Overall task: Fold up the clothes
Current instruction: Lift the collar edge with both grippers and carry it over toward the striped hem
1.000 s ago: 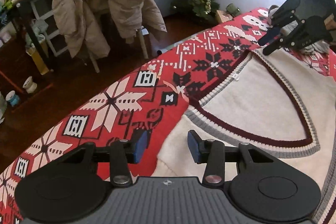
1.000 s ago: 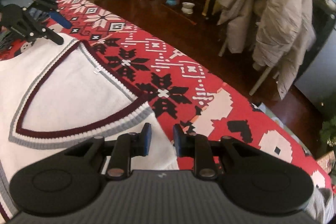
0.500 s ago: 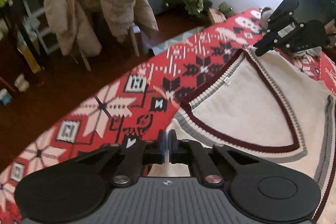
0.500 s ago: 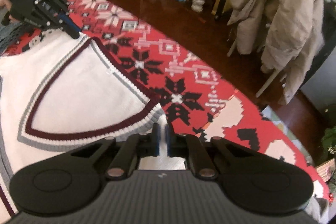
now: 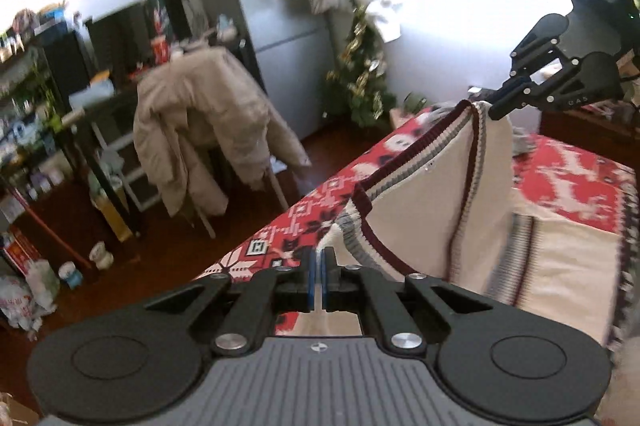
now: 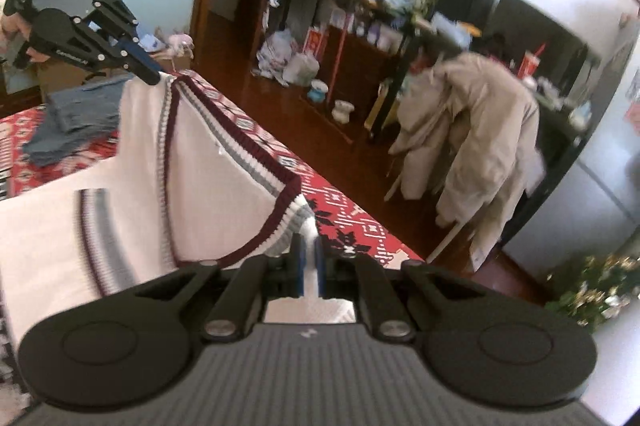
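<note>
A white V-neck sweater (image 5: 416,198) with maroon and grey trim hangs lifted by its two shoulders above the red patterned blanket (image 5: 572,182). My left gripper (image 5: 319,256) is shut on one shoulder corner, with white knit pinched between the blue pads. The right gripper (image 5: 495,110) shows at the upper right of the left wrist view, pinching the other shoulder. In the right wrist view the right gripper (image 6: 308,244) is shut on white knit of the sweater (image 6: 208,186), and the left gripper (image 6: 154,76) holds the far shoulder. The lower body of the sweater still lies on the blanket.
A beige jacket (image 5: 200,130) hangs over a chair beside the bed. A grey fridge (image 5: 272,18) and a small decorated tree (image 5: 360,78) stand behind it. A folded blue garment (image 6: 76,114) lies on the blanket. Cluttered shelves (image 6: 380,10) line the far wall.
Both grippers closed on the sweater's shoulder corners, which lay flat on the blanket, and then rose, lifting the top of the sweater off it.
</note>
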The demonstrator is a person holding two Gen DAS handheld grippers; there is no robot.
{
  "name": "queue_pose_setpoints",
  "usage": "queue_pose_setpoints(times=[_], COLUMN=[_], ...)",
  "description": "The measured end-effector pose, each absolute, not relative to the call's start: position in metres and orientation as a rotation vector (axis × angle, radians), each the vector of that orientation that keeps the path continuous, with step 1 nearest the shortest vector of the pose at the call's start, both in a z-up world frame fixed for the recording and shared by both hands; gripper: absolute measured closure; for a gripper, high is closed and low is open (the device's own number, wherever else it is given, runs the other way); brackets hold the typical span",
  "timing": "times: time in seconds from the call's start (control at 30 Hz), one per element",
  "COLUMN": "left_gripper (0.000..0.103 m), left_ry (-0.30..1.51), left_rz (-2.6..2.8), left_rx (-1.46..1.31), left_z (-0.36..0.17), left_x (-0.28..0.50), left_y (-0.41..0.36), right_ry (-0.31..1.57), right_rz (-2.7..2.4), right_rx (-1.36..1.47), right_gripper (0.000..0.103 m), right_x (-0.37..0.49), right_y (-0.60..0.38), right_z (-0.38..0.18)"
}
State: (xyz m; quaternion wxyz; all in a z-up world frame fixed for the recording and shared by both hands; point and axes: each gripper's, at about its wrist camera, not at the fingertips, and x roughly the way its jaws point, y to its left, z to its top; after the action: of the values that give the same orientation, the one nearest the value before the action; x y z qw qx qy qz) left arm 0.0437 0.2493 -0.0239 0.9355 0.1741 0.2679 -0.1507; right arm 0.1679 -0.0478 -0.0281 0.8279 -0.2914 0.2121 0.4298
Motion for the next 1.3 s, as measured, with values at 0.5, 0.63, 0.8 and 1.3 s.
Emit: queue_pose_setpoints(times=[0.5,0.63,0.8,1.3], left_gripper=[0.099,0.095,0.093,0.074], left_ry=[0.659,0.748,0.807,0.759], left_rz=[-0.379,-0.342,-0.275,-0.062], left_rx=[0.508,0.497,0.372,-0.220], left_z=[-0.134,-0.176,-0.182,-0.146], left_x=[-0.118,-0.124,-0.124,-0.063], left_y=[0.174,0.172,0.192,0.285], right_ry=[0.488,0.561,0.629,0.692], right_rz=[0.916,0.882,0.859,0.686], right_rx=[-0.713,-0.660,-0.591,-0.085], right_gripper=[0.097,0.096,0.096,0.076], right_x=[-0.056,-0.065,-0.070,0.028], right_y=[-0.089,-0.095,-0.106,-0.163], right_z=[-0.113,-0.159,-0.182,-0.134])
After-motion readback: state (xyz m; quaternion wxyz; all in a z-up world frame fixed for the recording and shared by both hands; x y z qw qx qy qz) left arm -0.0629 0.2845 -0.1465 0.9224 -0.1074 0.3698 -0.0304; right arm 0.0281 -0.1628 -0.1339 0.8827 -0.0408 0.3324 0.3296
